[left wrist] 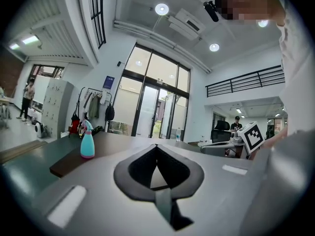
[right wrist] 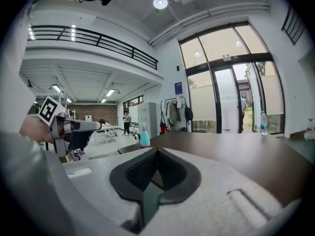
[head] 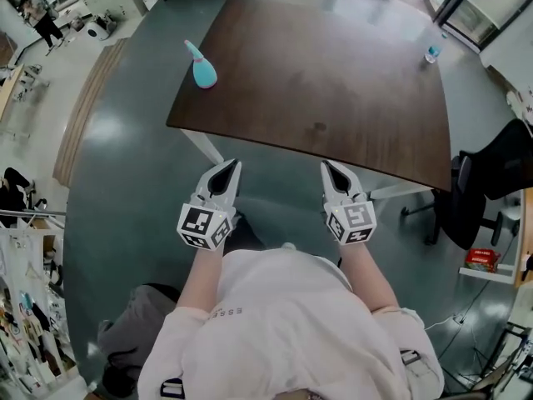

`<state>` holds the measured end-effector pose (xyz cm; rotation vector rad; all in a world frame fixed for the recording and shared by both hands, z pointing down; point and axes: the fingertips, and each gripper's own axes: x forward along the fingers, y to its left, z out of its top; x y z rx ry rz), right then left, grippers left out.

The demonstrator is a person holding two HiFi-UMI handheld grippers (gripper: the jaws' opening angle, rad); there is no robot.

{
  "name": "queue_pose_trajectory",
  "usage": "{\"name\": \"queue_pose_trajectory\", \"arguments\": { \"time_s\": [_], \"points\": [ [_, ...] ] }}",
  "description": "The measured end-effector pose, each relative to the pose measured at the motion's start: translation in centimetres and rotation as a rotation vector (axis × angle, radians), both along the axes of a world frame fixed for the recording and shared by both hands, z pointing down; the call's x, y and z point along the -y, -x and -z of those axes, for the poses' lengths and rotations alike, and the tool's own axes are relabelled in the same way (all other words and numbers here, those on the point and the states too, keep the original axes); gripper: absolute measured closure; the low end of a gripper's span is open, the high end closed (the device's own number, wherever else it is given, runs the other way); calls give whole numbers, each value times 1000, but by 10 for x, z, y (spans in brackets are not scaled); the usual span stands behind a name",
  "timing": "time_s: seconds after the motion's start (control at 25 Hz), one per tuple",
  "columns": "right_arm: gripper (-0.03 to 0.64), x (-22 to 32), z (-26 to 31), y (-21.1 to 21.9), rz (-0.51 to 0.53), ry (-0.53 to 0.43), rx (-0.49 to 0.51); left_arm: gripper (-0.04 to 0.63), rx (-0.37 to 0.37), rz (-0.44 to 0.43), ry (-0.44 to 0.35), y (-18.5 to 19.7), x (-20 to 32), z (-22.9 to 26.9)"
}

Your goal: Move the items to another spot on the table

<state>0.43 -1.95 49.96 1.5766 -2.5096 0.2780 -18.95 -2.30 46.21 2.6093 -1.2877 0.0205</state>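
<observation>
Dark table (head: 333,82): teal spray btl (head: 202,68) L edge, water btl (head: 432,53) R corner.

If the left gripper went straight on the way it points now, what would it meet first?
Probably the near edge of the table, though depth is unclear; the spray bottle stands well left of that line.

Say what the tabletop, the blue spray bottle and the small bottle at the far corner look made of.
Tabletop: dark brown wood or wood-look laminate, satin finish; it shows a faint sheen and soft reflections.
Spray bottle: probably smooth, opaque light blue plastic; the colour is uniform and the shape looks moulded.
Small bottle: probably clear plastic; the body is see-through, but it is too small to be sure.
</observation>
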Motion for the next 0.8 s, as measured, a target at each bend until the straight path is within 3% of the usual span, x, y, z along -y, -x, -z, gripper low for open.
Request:
{"name": "queue_pose_trajectory", "arguments": {
  "time_s": [0.44,0.8],
  "points": [
    [626,133,7,119,33,13,-11,588,-23,23,2,121,140,9],
    [625,247,31,231,164,-45,9,588,-12,31,-9,203,239,18]
  ]
}}
